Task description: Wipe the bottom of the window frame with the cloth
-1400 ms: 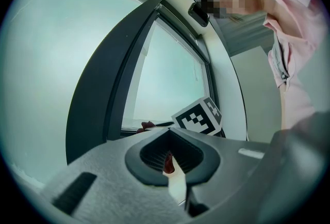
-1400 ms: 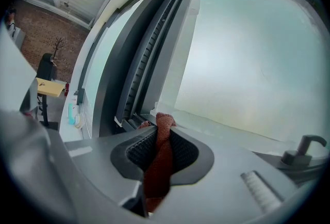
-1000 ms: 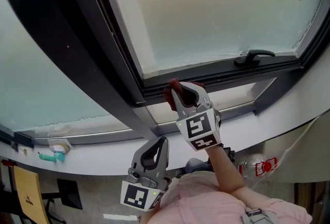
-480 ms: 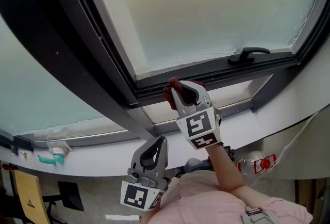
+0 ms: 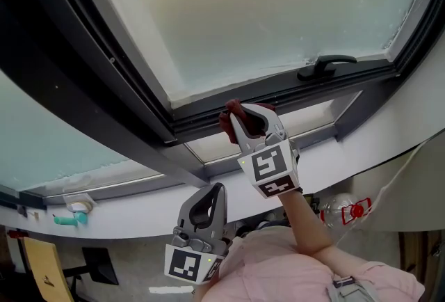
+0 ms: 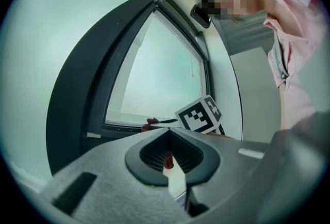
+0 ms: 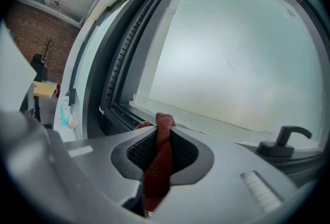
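Your right gripper [image 5: 242,118] has its fingers clamped on the dark red cloth [image 7: 159,158], whose bunched end presses against the window frame's bottom rail [image 5: 292,93] near its 9 o'clock end. I judge the wipe barely begun: the run toward 3 o'clock, past the window handle [image 5: 325,64], is left to do. Your left gripper [image 5: 212,196] hangs at 6 o'clock, fingers closed on nothing

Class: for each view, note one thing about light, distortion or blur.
Head view: frosted pane glows evenly, dark frame nearly featureless. Left gripper view: fisheye bending, black vignetted corners. Right gripper view: same bending; cloth close, weave visible.
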Demonstrator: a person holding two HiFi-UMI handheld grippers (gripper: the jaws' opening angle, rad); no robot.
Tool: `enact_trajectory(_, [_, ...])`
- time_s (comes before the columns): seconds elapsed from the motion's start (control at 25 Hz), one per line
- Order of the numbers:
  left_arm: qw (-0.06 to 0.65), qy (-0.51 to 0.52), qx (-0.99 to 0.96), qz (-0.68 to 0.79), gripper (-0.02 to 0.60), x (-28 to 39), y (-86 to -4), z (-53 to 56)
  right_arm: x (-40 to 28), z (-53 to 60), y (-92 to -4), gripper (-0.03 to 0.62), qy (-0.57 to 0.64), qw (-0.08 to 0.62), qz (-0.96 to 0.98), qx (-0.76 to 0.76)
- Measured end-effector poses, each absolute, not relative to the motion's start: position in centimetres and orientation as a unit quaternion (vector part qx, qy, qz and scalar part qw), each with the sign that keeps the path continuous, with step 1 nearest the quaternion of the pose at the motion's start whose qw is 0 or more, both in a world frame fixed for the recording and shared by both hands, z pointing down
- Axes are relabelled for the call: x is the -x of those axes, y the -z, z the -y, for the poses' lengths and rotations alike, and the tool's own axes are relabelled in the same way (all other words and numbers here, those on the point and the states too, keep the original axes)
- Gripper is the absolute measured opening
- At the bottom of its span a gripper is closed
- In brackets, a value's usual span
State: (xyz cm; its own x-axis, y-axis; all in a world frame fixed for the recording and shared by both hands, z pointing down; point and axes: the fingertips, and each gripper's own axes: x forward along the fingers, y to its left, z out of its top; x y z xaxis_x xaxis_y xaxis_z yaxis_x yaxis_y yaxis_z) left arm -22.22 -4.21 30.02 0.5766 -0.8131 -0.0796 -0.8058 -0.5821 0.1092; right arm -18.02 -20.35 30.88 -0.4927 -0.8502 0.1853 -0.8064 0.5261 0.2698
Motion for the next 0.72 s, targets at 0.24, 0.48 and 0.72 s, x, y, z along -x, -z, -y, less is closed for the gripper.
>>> enact_trajectory(0.24, [0.031,0.061,-0.890,0.451,-0.003,21.9,-29.9,4.4,16.7,20.7,-30.9,0.064,0.069,0.152,0.855,-0.492])
enact_trajectory(0.48, [0.030,0.060,-0.896,0.439,-0.003,21.3,-29.8,4.6,15.4,20.9,-31.0,0.064,0.064,0.154,0.847,-0.505])
enact_trajectory(0.72, [0.021,0.064,-0.903,0.425,-0.003,21.2,-29.0,5.3,14.2,21.7,-30.1,0.064,0.068,0.154,0.844,-0.509])
